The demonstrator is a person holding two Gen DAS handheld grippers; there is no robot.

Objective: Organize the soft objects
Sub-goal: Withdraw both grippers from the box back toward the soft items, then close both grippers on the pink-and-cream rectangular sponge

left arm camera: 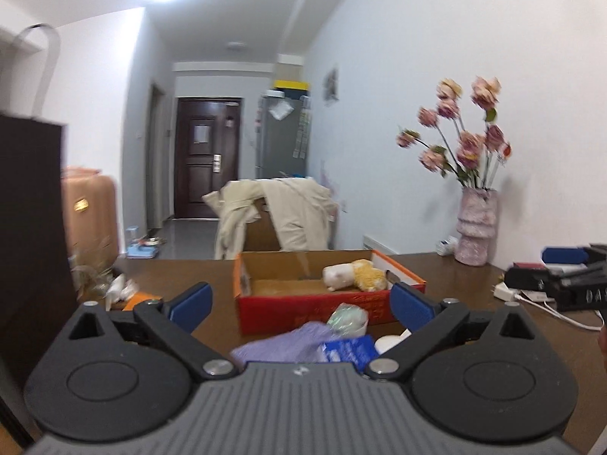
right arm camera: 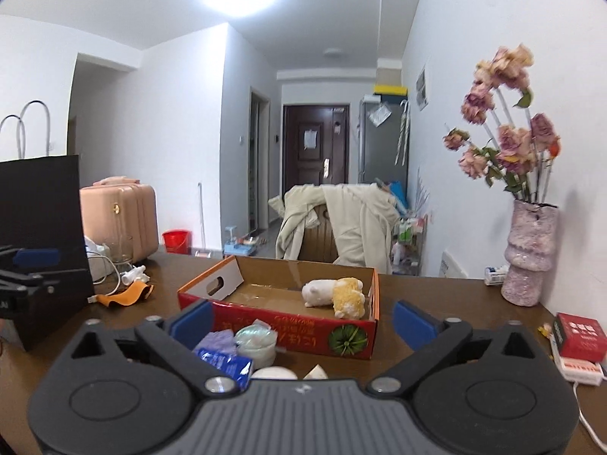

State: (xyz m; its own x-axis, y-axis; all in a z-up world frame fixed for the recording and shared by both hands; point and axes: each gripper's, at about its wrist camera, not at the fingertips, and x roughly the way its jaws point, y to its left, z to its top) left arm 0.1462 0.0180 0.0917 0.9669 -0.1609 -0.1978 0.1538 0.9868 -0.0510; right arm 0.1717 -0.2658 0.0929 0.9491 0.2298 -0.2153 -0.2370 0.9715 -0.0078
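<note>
A red cardboard box (left arm camera: 311, 309) (right arm camera: 265, 320) stands open on the brown table. A white and yellow plush toy (left arm camera: 354, 275) (right arm camera: 335, 294) lies inside it at the right. In front of the box lie a purple cloth (left arm camera: 280, 345) (right arm camera: 216, 341), a blue tissue pack (left arm camera: 347, 349) (right arm camera: 227, 364) and a pale green round pouch (left arm camera: 349, 318) (right arm camera: 256, 341). My left gripper (left arm camera: 301, 305) is open and empty above these items. My right gripper (right arm camera: 301, 320) is open and empty, just right of them. The right gripper also shows at the left wrist view's right edge (left arm camera: 561, 280).
A black paper bag (left arm camera: 30, 227) (right arm camera: 41, 235) stands at the table's left. A pink vase of flowers (left arm camera: 476, 227) (right arm camera: 529, 254) stands at the right by the wall. An orange cloth (right arm camera: 125, 294), cables and red boxes (right arm camera: 578, 335) lie on the table. A chair with a beige coat (right arm camera: 341, 220) is behind.
</note>
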